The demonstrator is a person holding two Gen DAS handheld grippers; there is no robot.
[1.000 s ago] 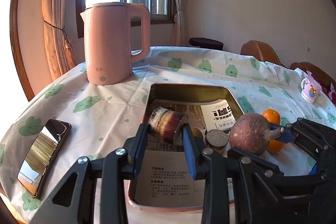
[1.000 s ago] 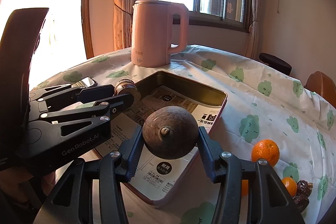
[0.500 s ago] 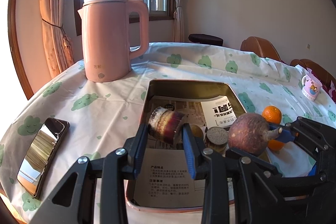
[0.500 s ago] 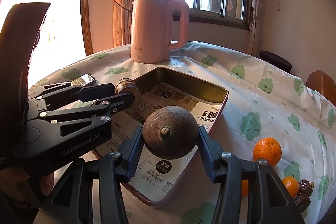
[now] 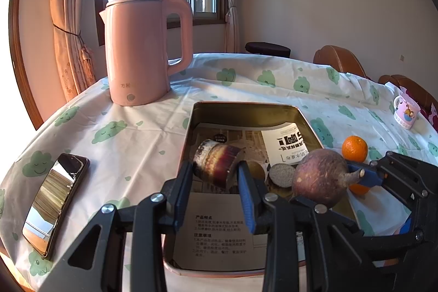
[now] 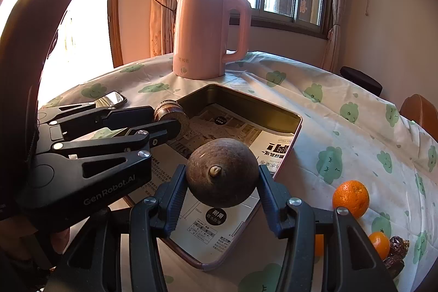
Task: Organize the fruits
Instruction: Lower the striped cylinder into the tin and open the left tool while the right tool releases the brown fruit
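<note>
My left gripper point(image 5: 216, 178) is shut on a short purple-brown sugarcane piece point(image 5: 217, 164), holding it just above the metal tray point(image 5: 246, 107). From the right wrist view, that same left gripper point(image 6: 166, 119) and the sugarcane piece point(image 6: 168, 111) sit over the tray's left rim. My right gripper point(image 6: 221, 184) is shut on a round brown fruit point(image 6: 221, 171) with a stub stem, above the tray's near right side. The left wrist view shows the round fruit point(image 5: 319, 175) to my right. A cut round piece point(image 5: 282, 171) lies in the tray.
The tray point(image 6: 298, 125) is lined with printed paper. A pink kettle point(image 5: 142, 51) stands behind it and a phone point(image 5: 54, 201) lies to its left. Right of the tray are oranges point(image 6: 350, 197), a smaller orange point(image 6: 379, 244), dates point(image 6: 397, 251) and a mug point(image 5: 406, 112).
</note>
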